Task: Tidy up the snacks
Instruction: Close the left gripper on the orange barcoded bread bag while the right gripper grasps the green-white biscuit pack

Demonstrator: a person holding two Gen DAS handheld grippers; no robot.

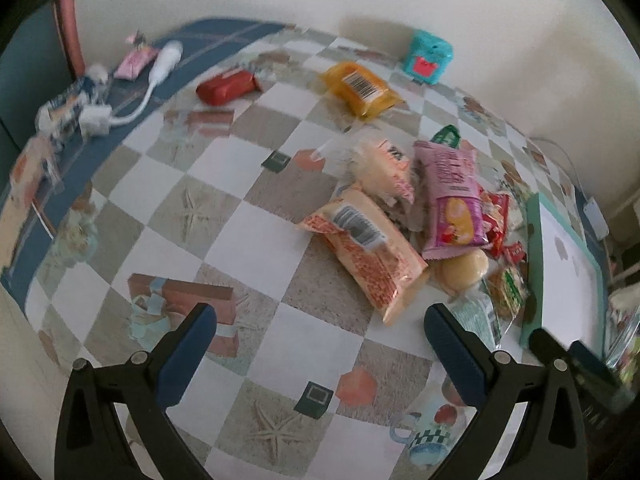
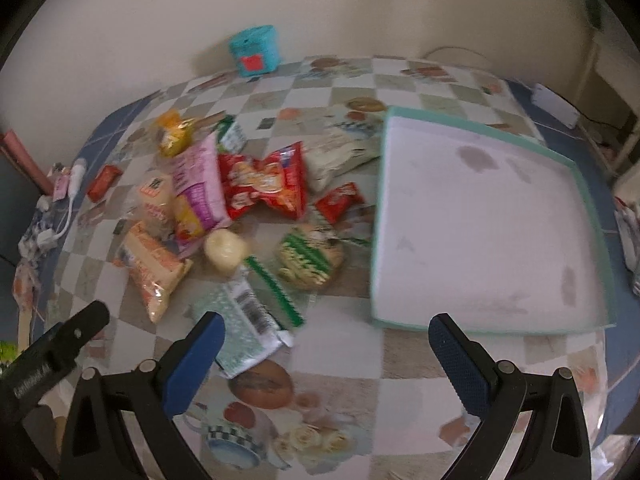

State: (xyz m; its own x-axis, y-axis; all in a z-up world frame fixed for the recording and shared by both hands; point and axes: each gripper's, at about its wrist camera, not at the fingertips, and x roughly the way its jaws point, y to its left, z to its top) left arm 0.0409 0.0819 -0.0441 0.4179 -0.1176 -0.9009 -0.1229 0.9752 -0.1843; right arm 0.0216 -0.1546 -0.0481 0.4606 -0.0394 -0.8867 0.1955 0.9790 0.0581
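A pile of snack packets lies on the checkered tablecloth: an orange packet (image 1: 370, 254), a pink packet (image 1: 452, 200), a red packet (image 2: 264, 180), a round yellow bun (image 2: 226, 250), a green-striped biscuit pack (image 2: 310, 258) and a pale green packet (image 2: 244, 326). A shallow white tray with a teal rim (image 2: 496, 220) lies right of the pile, holding nothing. My left gripper (image 1: 320, 330) is open above the cloth, just short of the orange packet. My right gripper (image 2: 326, 338) is open, its left finger over the pale green packet.
A yellow packet (image 1: 360, 88), a dark red packet (image 1: 226, 87) and a teal box (image 1: 430, 55) lie further back by the wall. A white cable with adapter (image 1: 132, 108) and small wrapped items sit at the far left table edge.
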